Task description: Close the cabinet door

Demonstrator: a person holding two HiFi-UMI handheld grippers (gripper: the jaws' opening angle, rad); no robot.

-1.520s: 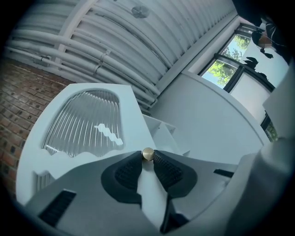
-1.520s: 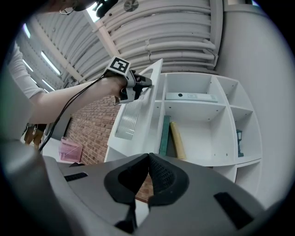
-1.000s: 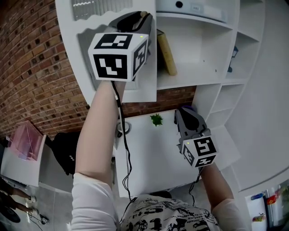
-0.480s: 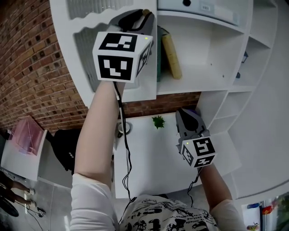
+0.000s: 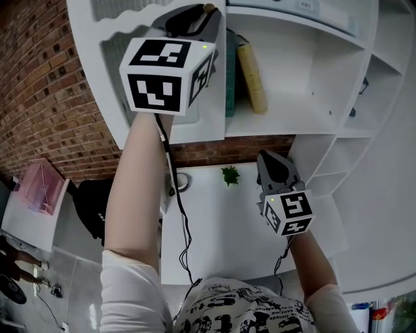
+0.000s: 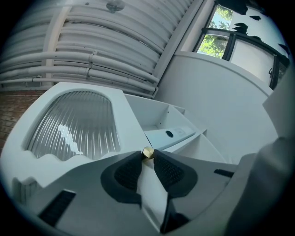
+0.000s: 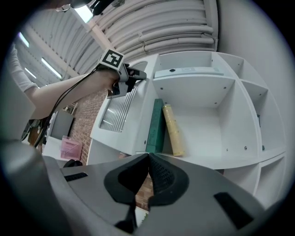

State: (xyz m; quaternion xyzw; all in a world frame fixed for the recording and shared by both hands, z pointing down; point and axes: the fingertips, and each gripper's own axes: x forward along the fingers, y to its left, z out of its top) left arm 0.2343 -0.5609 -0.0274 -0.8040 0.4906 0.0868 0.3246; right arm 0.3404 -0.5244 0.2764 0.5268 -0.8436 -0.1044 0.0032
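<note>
The white cabinet door [image 5: 110, 71] with a ribbed glass pane stands open, its free edge in front of the shelf compartment. My left gripper [image 5: 198, 16] is raised to that edge and is shut on the door's small brass knob [image 6: 147, 152], which sits between the tips of the black pads [image 6: 128, 174] in the left gripper view. The pane [image 6: 76, 124] fills the left of that view. My right gripper [image 5: 276, 166] hangs lower, over the table, shut with nothing in it. In its own view the right gripper [image 7: 148, 159] points at the open compartment.
A green book [image 5: 230, 71] and a yellow book [image 5: 252, 75] stand in the open compartment. Below are a white table [image 5: 214, 234] with a small green plant [image 5: 229, 174], a brick wall [image 5: 45, 97] on the left, and a pink box [image 5: 39, 188]. More white shelves [image 5: 338, 97] run to the right.
My left gripper keeps its hold on the knob and has shifted slightly left against the shelf, so more of the books shows. My right gripper has drifted a little right.
</note>
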